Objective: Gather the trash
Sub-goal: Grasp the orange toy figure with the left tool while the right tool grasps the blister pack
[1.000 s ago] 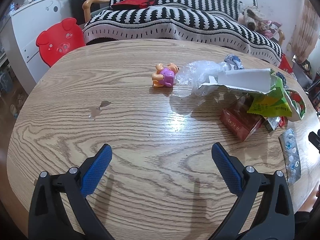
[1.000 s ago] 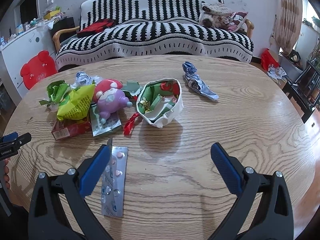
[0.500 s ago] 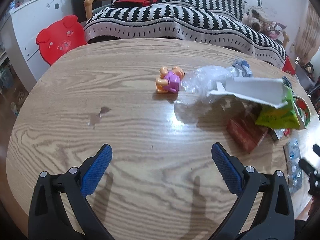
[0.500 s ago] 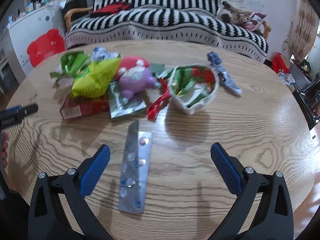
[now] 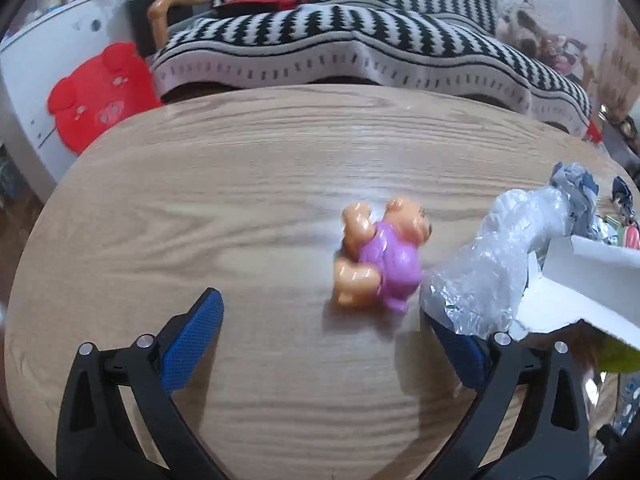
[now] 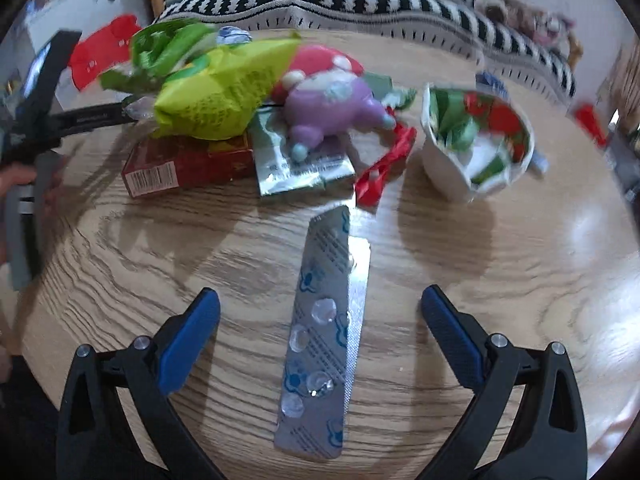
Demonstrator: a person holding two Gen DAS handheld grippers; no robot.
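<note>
My left gripper is open over the wooden table. An orange and purple toy figure lies just ahead of it. Crumpled clear plastic and a torn white carton lie at its right finger. My right gripper is open and straddles a silver pill blister strip. Ahead lie a yellow-green snack bag, a red box, a foil sachet, a red wrapper and a white paper cup of wrappers.
A purple and red plush toy sits on the trash pile. The left gripper shows at the left of the right wrist view. A striped sofa and a red pig stool stand beyond the table.
My left gripper moved forward and right, up to the toy figure and the plastic. My right gripper moved forward and left over the blister strip, closer to the trash pile.
</note>
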